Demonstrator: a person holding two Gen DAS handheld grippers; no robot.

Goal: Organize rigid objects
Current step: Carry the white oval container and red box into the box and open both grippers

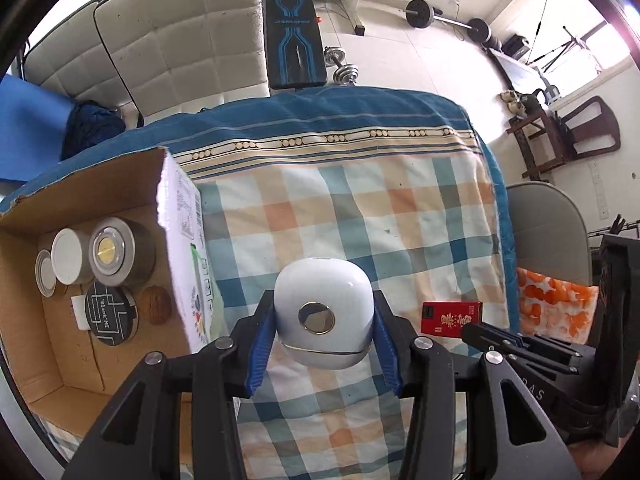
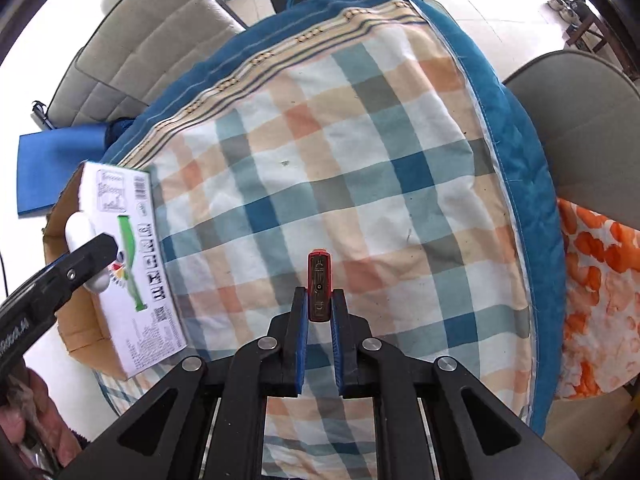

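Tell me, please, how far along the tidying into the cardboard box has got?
Done: several round tins already sit in the cardboard box. In hand: the left gripper holds a white case, the right gripper a slim red box. Left: boxing both; the checked cloth shows nothing else.

The table [image 1: 360, 208] is covered with a checked cloth [image 2: 320, 168] in blue, orange and white, with a dark blue border. At its left edge stands an open cardboard box [image 1: 24, 248] holding several round tins. The rest of the cloth is bare.
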